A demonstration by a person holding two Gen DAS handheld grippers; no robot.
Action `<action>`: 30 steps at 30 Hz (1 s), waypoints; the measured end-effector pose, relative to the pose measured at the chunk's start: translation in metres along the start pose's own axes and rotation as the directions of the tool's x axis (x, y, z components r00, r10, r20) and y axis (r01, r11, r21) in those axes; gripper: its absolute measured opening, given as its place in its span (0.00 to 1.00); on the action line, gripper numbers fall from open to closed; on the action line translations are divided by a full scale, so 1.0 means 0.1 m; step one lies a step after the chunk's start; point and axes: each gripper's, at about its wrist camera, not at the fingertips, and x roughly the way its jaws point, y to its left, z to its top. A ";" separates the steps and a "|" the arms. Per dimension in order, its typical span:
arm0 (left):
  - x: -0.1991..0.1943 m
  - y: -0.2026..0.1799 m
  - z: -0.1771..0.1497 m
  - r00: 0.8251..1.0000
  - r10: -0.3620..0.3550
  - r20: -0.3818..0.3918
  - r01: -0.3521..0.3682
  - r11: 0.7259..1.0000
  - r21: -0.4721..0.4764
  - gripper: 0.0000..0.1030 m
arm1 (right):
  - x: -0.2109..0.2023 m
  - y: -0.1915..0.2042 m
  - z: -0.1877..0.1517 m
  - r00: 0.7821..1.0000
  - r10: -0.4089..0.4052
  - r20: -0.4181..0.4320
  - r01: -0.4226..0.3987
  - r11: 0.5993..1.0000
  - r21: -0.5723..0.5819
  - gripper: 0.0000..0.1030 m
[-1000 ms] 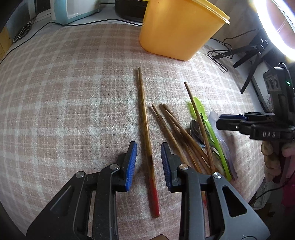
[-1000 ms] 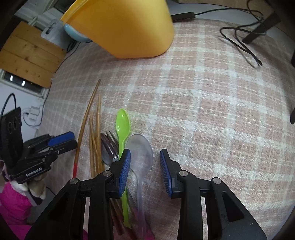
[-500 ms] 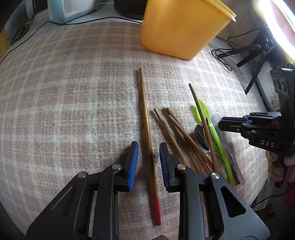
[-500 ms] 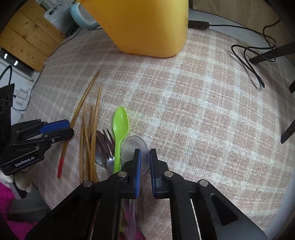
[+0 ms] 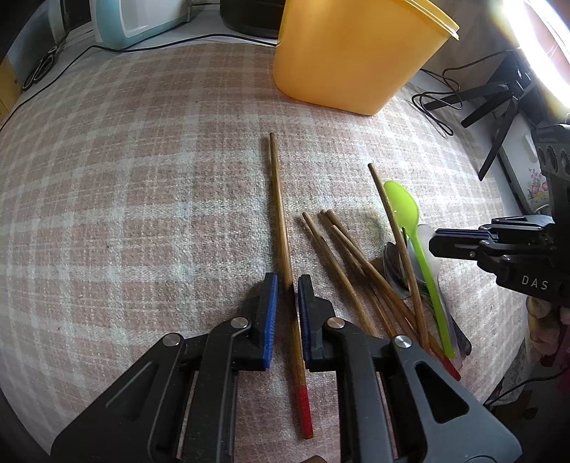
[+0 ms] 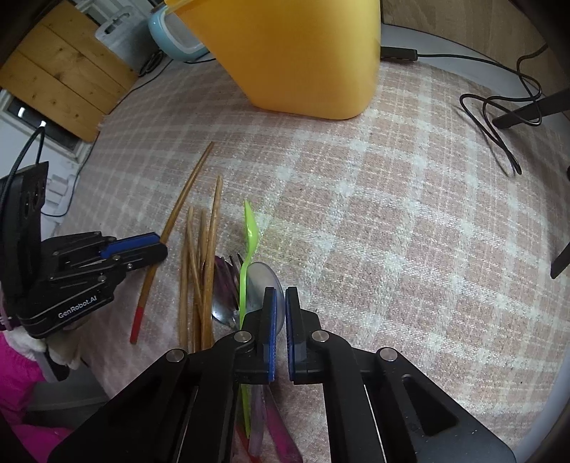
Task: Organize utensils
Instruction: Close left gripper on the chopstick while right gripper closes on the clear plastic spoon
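Checked pink-and-white cloth (image 5: 142, 199) covers the table, and at its far side stands a tall orange tub (image 5: 356, 53), upright, well apart from the utensils. Behind it sit a pale blue appliance (image 5: 139, 17) and black cables (image 6: 498, 117).

Next in size are the two black grippers with blue pads. The left gripper (image 5: 286, 295) points steeply down at a lone chopstick (image 5: 281, 228) with a red end, which lies by itself just left of the heap. Its jaws have just been closing, and the chopstick runs between the pads — whether they already press on it cannot be told from either view. The right gripper (image 6: 281, 313) has its pads drawn nearly together over the bowl of a clear plastic spoon (image 6: 262, 285); the spoon's edge appears pinched between them.

The heap itself lies near the table's near edge: several wooden chopsticks (image 5: 356, 263) fanned across one another, a lime-green spoon (image 5: 409, 220) tilted onto its side against the clear one, and a metal fork (image 6: 222, 276) partly buried beneath them. A pink sleeve (image 6: 21, 374) shows beside the left gripper.
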 end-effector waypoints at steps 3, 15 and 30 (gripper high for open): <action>0.02 -0.01 0.03 1.000 0.016 -0.012 -0.016 1.000 -0.002 0.10 | 0.01 0.02 -0.01 1.000 0.005 -0.001 -0.005 1.000 -0.003 0.03; 0.10 -0.02 0.22 0.999 0.039 -0.003 -0.039 0.999 -0.001 0.05 | 0.19 0.25 0.08 1.000 0.007 -0.022 -0.008 0.999 -0.040 0.07; -0.21 0.23 0.12 0.997 0.005 0.083 0.000 0.998 -0.063 0.04 | 0.09 0.37 0.13 0.999 -0.001 0.046 0.003 0.999 -0.048 0.01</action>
